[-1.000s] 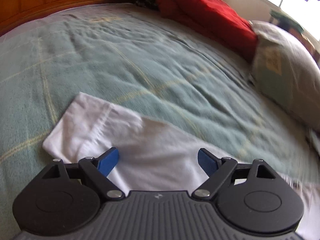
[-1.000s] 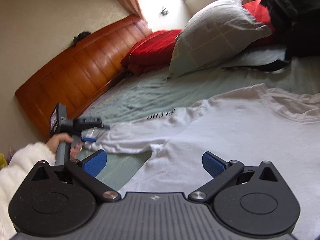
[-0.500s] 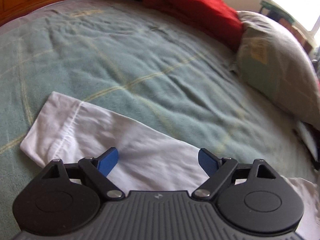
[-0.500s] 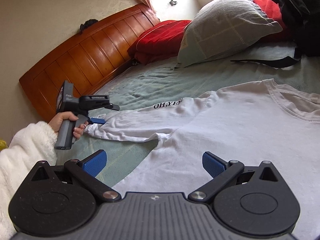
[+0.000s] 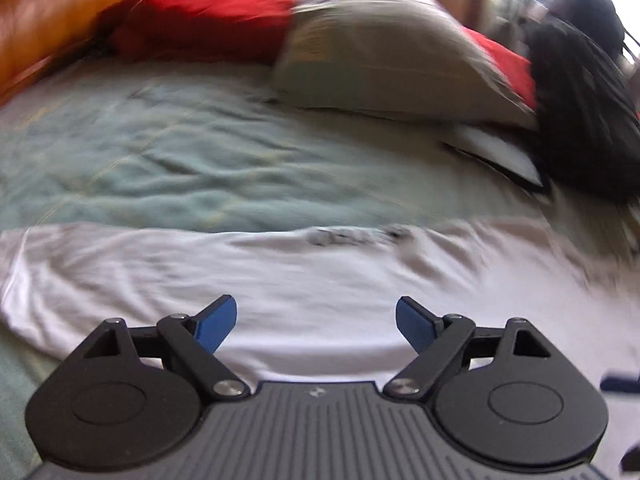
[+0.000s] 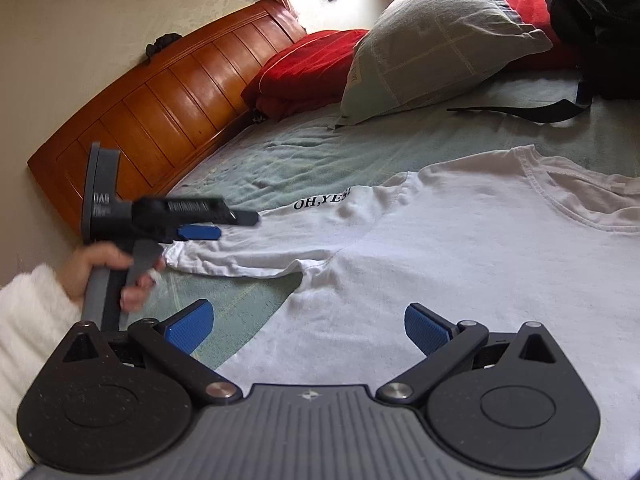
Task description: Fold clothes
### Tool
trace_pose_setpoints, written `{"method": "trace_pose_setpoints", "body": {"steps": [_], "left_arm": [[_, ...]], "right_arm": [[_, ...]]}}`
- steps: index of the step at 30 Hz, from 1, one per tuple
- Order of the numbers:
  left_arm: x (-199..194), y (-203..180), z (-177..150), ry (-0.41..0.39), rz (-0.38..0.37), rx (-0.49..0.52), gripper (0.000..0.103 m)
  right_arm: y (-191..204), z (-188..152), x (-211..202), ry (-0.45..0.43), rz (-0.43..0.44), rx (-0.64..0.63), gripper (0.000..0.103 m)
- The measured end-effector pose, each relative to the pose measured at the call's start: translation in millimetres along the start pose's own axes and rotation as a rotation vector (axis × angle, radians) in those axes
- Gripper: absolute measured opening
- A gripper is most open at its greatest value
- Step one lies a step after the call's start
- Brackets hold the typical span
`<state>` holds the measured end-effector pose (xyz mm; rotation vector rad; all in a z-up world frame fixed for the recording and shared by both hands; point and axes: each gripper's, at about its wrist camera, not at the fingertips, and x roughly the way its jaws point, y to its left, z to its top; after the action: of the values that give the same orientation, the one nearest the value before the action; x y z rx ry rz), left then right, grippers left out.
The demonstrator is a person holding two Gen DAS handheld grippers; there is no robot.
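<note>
1. A white T-shirt lies spread flat, front down or up cannot be told, on a pale green bedspread; its neckline points toward the pillows and one sleeve stretches out toward the wooden headboard.
2. Black lettering reading "OH,YE…" runs along the upper edge of that sleeve.
3. The left gripper, held by a hand emerging from a fluffy white sleeve, hovers just above the sleeve's cuff end, its blue pads spread apart and nothing between them.
4. From the left wrist view, which is blurred, the left gripper's blue fingers stand wide over the white fabric without pinching it.
5. The right gripper hangs over the shirt's lower side near the armpit, jaws released and empty.
6. At the head of the bed, a grey pillow leans against a red cushion; a black bag with a trailing strap sits to the right.
</note>
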<state>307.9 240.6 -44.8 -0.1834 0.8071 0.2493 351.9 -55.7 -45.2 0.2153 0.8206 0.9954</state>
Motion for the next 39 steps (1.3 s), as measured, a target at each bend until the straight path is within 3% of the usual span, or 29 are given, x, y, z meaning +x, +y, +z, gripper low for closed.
{"method": "trace_pose_setpoints", "body": {"steps": [3, 7, 10, 12, 16, 21, 27, 31, 34, 37, 39], "left_arm": [[7.7, -25.9, -16.1, -0.023, 0.025, 0.093, 0.087], [15.9, -20.8, -35.1, 0.034, 0.048, 0.022, 0.088], [7.2, -18.9, -41.8, 0.05, 0.066, 0.062, 0.089], [1.3, -18.0, -37.2, 0.066, 0.08, 0.065, 0.087], [-8.3, -28.2, -19.8, -0.021, 0.007, 0.063, 0.088], [22.5, -51.4, -9.2, -0.012, -0.053, 0.071, 0.088], [22.9, -41.6, -28.8, 0.033, -0.018, 0.083, 0.089], [8.0, -48.9, -4.1, 0.006, -0.005, 0.122, 0.088], [17.7, -62.0, 22.1, 0.019, -0.086, 0.115, 0.089], [45.8, -72.4, 38.5, 0.092, -0.261, 0.045, 0.089], [64.6, -80.0, 43.0, 0.126, -0.321, 0.038, 0.089]], "right_arm": [[2.7, 0.9, -2.9, -0.012, 0.0, -0.009, 0.103], [3.6, 1.6, -5.3, -0.019, -0.006, -0.021, 0.103], [1.2, 3.0, -8.1, -0.028, -0.008, -0.016, 0.103], [-0.6, 3.6, -8.3, -0.029, -0.009, -0.01, 0.103], [1.5, 3.2, -6.4, -0.018, -0.021, -0.023, 0.103], [7.3, 1.9, -7.6, -0.016, -0.022, -0.048, 0.103], [5.0, 3.2, -11.6, -0.019, -0.021, -0.05, 0.103], [1.1, 4.0, -9.2, -0.014, -0.032, -0.031, 0.103], [3.5, 2.9, -6.9, -0.005, -0.036, -0.044, 0.103], [5.7, 1.6, -5.7, 0.003, -0.042, -0.059, 0.103], [4.1, 1.2, -5.3, 0.002, -0.047, -0.057, 0.103]]}}
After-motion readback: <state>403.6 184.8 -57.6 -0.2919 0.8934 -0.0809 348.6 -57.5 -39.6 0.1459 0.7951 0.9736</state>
